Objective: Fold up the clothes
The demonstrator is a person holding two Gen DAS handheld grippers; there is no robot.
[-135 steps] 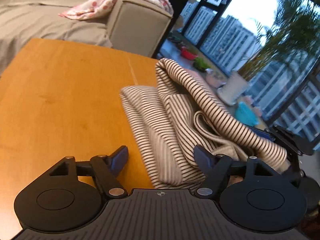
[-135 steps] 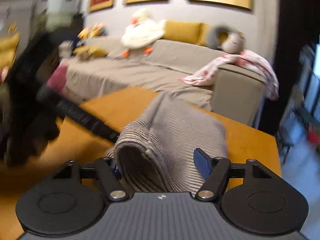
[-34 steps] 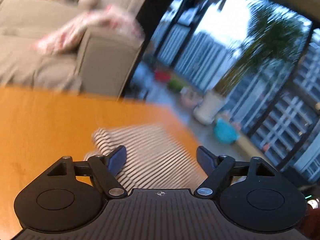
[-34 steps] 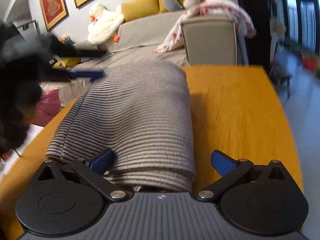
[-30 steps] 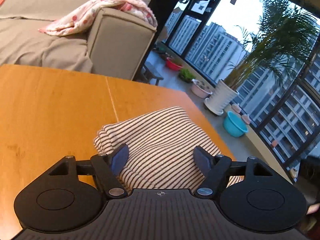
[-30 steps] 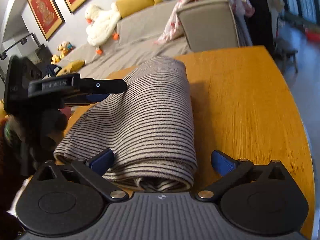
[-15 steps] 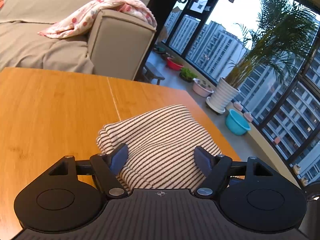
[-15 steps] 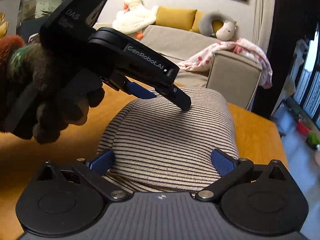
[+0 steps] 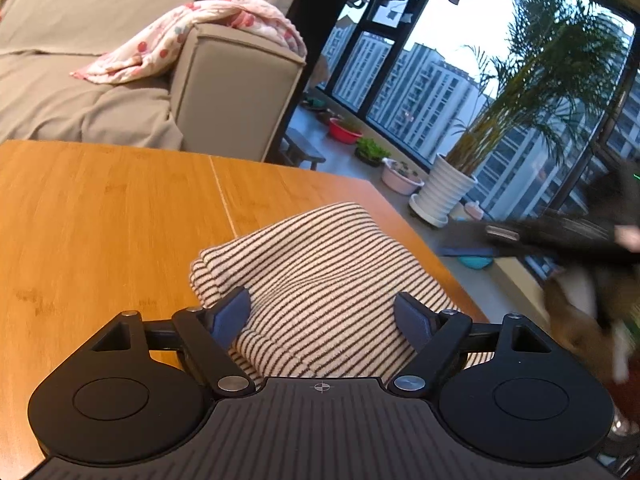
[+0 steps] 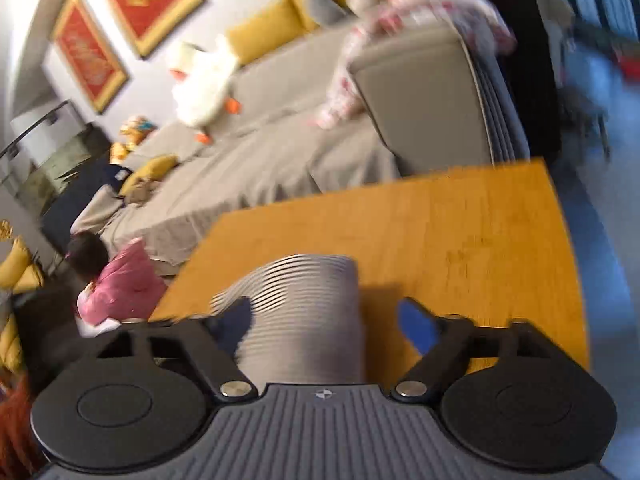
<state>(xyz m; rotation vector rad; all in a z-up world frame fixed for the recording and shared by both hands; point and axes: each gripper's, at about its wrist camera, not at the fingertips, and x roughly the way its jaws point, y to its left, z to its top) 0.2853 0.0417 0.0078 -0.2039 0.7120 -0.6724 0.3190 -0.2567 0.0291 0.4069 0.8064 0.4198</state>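
bright daylight from the window (image 9: 420, 76) sharpens the left view; the right view is motion-blurred, both fisheye-bent.

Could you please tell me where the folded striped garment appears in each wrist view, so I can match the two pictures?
Left wrist: the striped garment lies lower centre on the wooden table, running between the left gripper fingers.
Right wrist: the garment sits bottom centre, blurred, left of middle between the right gripper fingers.
Shared landmark: the pink spotted blanket on the sofa arm.

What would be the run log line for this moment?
striped garment: folded on table | left gripper: opening, astride it | right gripper: closing
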